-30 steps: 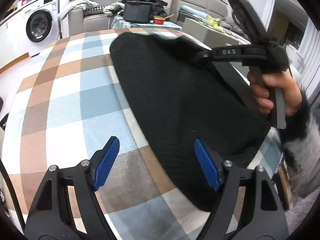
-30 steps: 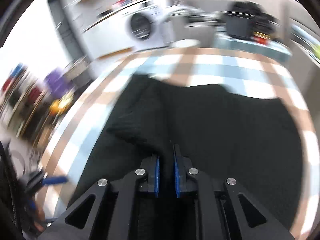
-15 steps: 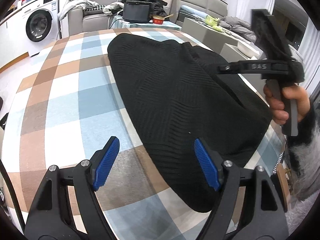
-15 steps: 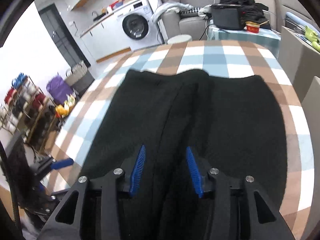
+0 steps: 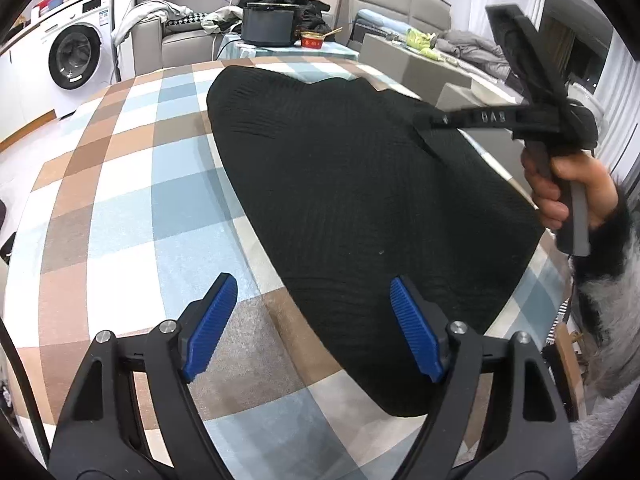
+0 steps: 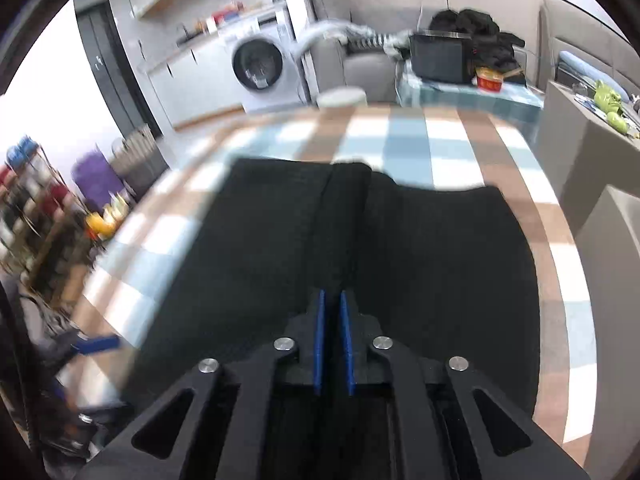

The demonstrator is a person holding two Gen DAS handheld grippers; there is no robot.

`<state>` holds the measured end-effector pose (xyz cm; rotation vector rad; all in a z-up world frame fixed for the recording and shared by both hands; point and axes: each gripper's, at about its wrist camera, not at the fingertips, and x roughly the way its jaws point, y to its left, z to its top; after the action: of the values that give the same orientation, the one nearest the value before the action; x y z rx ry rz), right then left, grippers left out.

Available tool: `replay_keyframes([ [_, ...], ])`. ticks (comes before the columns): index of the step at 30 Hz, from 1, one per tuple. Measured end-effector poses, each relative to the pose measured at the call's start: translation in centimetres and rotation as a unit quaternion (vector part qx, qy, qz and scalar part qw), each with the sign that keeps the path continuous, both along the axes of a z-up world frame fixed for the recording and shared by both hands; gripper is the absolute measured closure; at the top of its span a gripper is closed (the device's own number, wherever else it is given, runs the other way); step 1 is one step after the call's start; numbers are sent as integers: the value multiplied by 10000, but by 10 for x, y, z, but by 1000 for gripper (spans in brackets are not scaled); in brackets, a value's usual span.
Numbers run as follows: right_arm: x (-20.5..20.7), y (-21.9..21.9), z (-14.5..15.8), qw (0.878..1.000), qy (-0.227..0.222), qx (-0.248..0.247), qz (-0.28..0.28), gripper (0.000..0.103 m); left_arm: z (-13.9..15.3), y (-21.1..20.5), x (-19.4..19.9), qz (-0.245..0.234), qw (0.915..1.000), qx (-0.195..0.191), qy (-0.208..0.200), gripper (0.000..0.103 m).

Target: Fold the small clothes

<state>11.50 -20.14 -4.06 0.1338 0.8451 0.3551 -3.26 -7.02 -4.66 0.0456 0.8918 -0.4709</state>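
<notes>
The left claw (image 5: 312,324) points down at a slant over the near edge of the worktop (image 5: 120,200), its blue pads spread wide with nothing gripped; its right pad hangs over the near end of the black knitted garment (image 5: 360,208). The garment lies flat on the checked cloth, its long axis running from the near right edge toward the far edge. The right claw (image 6: 333,340), held by a hand (image 5: 560,192) in a furry sleeve (image 5: 608,272), also tilts downward at the garment's right side; its jaws are closing, nearly together, on a raised fold of the black fabric running away from it.
</notes>
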Motion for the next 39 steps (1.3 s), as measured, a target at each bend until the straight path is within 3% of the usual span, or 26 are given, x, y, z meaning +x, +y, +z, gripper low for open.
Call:
replay_keyframes([
  [3,-12,-10,-9,9989,276,332,188,91,1,0,-2,-52,10000,11,-18,26],
  [8,-73,-24,-11,9942,307,842,603,64,0,2,-4,-76,10000,55,-4,26],
  [10,-97,-27,-13,9918,296,1032,695,59,-1,2,-7,-94,9999,19,41,26],
  [15,-116,-11,-30,9911,456,924,840,59,-3,7,-13,-121,9998,-86,113,26],
  [16,-115,-7,-33,9921,463,813,834,66,-3,7,-14,-119,9998,-100,109,26],
  [17,-114,-3,-34,9932,450,654,855,86,-2,8,-15,-109,9998,-110,110,26],
  [19,-111,3,-32,9943,366,409,913,93,1,9,-15,-83,9999,-116,89,26],
  [22,-123,-4,-6,9950,-78,508,855,94,7,11,-18,-60,9998,-163,14,26],
  [25,-133,-20,3,9952,-220,658,695,94,10,12,-20,-93,9995,-296,47,25],
  [30,-122,-25,-38,9978,369,367,411,93,6,0,-26,-365,9981,-457,191,25],
  [35,-123,-19,-39,9981,348,206,458,91,-11,-20,-38,-639,9976,199,175,25],
  [39,-124,-21,-39,9978,380,229,501,89,-21,-17,-40,-655,9967,389,288,22],
])
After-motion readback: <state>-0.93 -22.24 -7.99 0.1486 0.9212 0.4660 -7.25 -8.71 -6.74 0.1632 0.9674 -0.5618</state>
